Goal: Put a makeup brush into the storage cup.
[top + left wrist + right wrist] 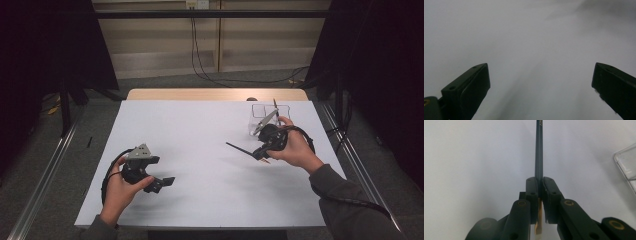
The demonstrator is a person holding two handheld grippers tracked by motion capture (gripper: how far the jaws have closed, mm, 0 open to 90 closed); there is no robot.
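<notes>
Left gripper (161, 184) hangs over the bare white desk (200, 135) at its near left, jaws wide apart and empty. Right gripper (257, 154) is clamped on a dark pencil (539, 150), its pale wooden end poking out behind the jaws, the long shaft pointing left above the desk. A clear compartmented holder (270, 117) stands just beyond (it seems to hold other pens already). Advice: keep the clamp firm, tip the shaft upright, then lower it into a free compartment.

white table (200, 150) with clear plastic organizer (270, 117) on it
</notes>
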